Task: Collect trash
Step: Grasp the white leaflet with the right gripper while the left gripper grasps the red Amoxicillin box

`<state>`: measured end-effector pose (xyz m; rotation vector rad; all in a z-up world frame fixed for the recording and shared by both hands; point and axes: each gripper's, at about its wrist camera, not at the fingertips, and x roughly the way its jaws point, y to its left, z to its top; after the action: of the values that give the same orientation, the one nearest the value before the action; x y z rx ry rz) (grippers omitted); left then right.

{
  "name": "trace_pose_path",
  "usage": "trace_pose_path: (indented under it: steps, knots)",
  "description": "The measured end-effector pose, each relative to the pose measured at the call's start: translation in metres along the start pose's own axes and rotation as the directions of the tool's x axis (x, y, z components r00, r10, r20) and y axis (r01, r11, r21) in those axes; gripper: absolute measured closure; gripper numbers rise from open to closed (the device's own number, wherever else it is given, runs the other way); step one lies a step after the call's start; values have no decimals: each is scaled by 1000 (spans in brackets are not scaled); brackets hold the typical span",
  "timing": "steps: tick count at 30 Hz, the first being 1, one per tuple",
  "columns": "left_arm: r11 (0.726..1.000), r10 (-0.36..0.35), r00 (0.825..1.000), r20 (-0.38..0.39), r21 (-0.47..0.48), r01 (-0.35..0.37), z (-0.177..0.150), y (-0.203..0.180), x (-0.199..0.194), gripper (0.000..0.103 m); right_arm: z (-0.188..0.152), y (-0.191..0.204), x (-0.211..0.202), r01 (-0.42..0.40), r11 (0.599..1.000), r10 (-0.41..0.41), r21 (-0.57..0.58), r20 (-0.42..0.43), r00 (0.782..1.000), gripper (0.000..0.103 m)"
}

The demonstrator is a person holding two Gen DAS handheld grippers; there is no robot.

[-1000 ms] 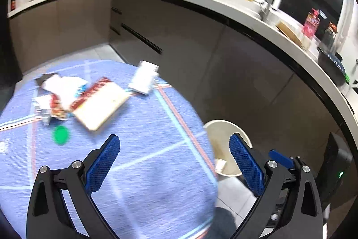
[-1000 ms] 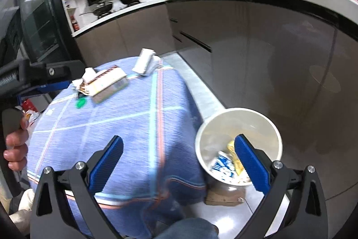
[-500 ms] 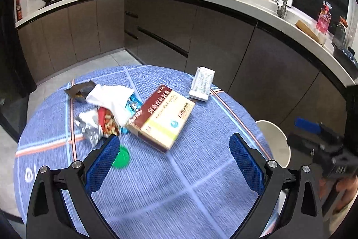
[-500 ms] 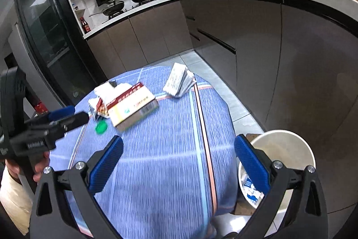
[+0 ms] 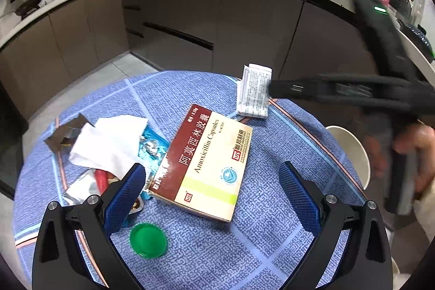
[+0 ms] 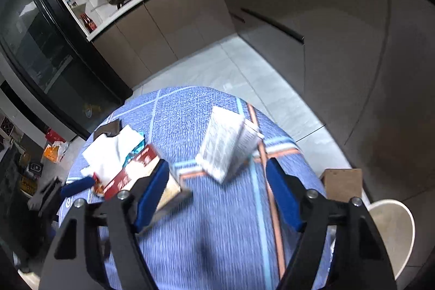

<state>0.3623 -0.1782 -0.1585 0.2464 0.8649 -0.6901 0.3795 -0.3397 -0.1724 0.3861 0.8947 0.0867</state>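
Trash lies on a round table with a blue cloth (image 5: 272,222). A red and cream medicine box (image 5: 206,162) lies in the middle, with my open, empty left gripper (image 5: 214,197) just above it. A folded printed leaflet (image 5: 254,94) lies at the far edge. My open, empty right gripper (image 6: 217,192) hovers just before the leaflet (image 6: 227,146). A white tissue (image 5: 108,143), snack wrappers (image 5: 81,186) and a green cap (image 5: 148,240) lie left. The white bin (image 6: 391,230) stands on the floor at the right.
Dark kitchen cabinets (image 5: 190,23) with a white counter curve behind the table. A cardboard piece (image 6: 344,184) lies on the floor by the bin. The right gripper's body (image 5: 367,94) crosses the left wrist view at the right, with the hand holding it.
Both grippers have moved from the bin side to over the table. The left one has closed in on the medicine box; the right one has closed in on the leaflet. Both stay open.
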Motion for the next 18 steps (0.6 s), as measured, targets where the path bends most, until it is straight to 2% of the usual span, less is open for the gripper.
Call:
trace_pose_path:
  steps: [5, 6, 7, 10, 18]
  knots:
    - [1000, -15, 1000, -18, 8, 15, 4, 5, 9, 8, 13, -3, 34, -12, 999, 14, 37, -36, 999, 32]
    - [1000, -23, 999, -26, -1, 23, 5, 7, 13, 8, 14, -6, 40, -14, 999, 16, 49, -43, 999, 43]
    - [1000, -29, 999, -31, -5, 29, 5, 8, 16, 8, 14, -7, 43, -8, 999, 11, 54, -49, 999, 70]
    - [999, -39, 998, -49, 0, 39, 7, 6, 25, 8, 11, -13, 49, -3, 999, 6, 53, -63, 998, 79]
    - [999, 2, 995, -99, 53, 3, 18, -3, 53, 8, -12, -11, 13, 2, 1000, -2, -14, 0, 1000, 83]
